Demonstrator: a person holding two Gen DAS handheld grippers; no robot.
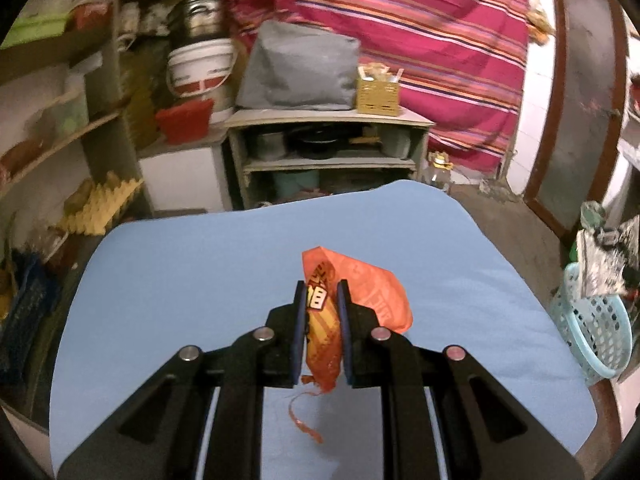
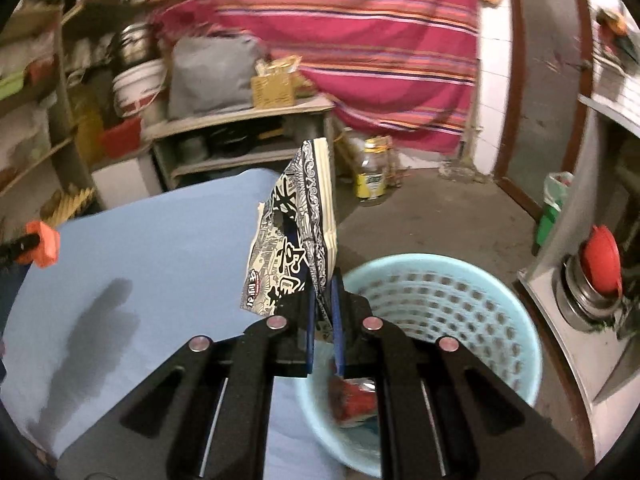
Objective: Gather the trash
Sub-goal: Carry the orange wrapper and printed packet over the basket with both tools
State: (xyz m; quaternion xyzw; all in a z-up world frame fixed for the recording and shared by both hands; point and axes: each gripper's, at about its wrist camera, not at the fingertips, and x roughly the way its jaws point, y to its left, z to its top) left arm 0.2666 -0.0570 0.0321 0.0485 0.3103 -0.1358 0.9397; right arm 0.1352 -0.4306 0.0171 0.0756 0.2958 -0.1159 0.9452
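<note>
My left gripper (image 1: pixel 321 292) is shut on an orange snack wrapper (image 1: pixel 360 288) and holds it over the blue table (image 1: pixel 180 280). A torn strip hangs from the wrapper's near end. My right gripper (image 2: pixel 322 284) is shut on a black-and-white printed wrapper (image 2: pixel 292 232) and holds it upright above the near rim of the light blue perforated basket (image 2: pixel 440 300). The basket stands on the floor just off the table's right edge and has a red wrapper (image 2: pixel 356 400) inside. The basket also shows in the left wrist view (image 1: pixel 592 328), with the right gripper's wrapper above it. The orange wrapper's tip shows in the right wrist view (image 2: pixel 46 244).
A grey low shelf unit (image 1: pixel 328 148) with a grey bag and a yellow box stands behind the table. Cluttered shelves (image 1: pixel 60 140) are on the left. A striped pink cloth hangs at the back. A glass jar (image 2: pixel 372 176) stands on the floor. A counter with a steel pot (image 2: pixel 592 280) is right of the basket.
</note>
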